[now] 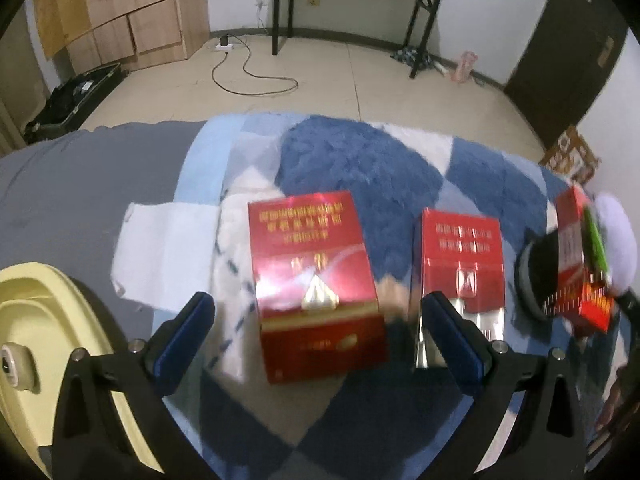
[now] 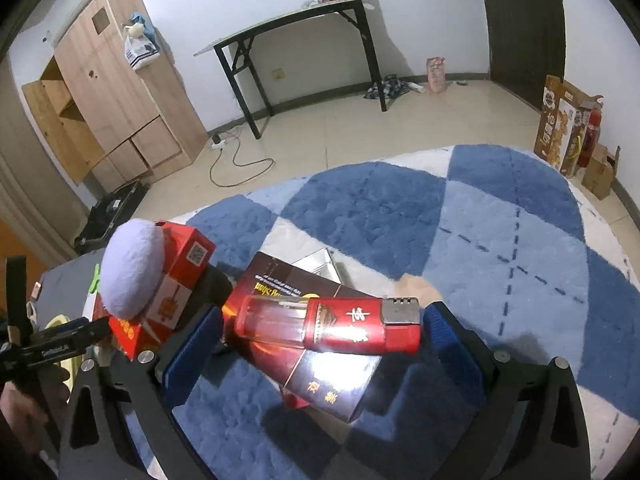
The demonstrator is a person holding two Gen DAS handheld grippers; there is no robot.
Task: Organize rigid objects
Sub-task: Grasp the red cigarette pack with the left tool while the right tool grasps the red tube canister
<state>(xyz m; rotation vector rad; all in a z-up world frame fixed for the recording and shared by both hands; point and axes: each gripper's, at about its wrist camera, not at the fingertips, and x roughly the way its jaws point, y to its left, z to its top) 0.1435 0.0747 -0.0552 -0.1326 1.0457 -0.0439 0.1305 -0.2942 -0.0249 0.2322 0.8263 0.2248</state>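
Observation:
In the left wrist view a red box (image 1: 316,280) lies on the blue and white checked rug (image 1: 360,160). My left gripper (image 1: 320,332) is open, with a finger on each side of the box and a gap at both. A flat red pack (image 1: 462,272) lies just right of it. In the right wrist view a red lighter (image 2: 328,324) lies crosswise on a dark red box (image 2: 308,364). My right gripper (image 2: 324,342) is open around the lighter, its blue pads close to both ends but apart from them. A stack of red boxes (image 2: 180,276) stands at the left.
A pale fuzzy pad (image 2: 132,268) leans against the stacked boxes. White tissue (image 1: 164,252) lies on the grey sheet, and a pale yellow plastic thing (image 1: 40,320) sits at the near left. On the floor beyond are a black-legged table (image 2: 300,40), a wooden cabinet (image 2: 112,92) and cardboard boxes (image 2: 560,128).

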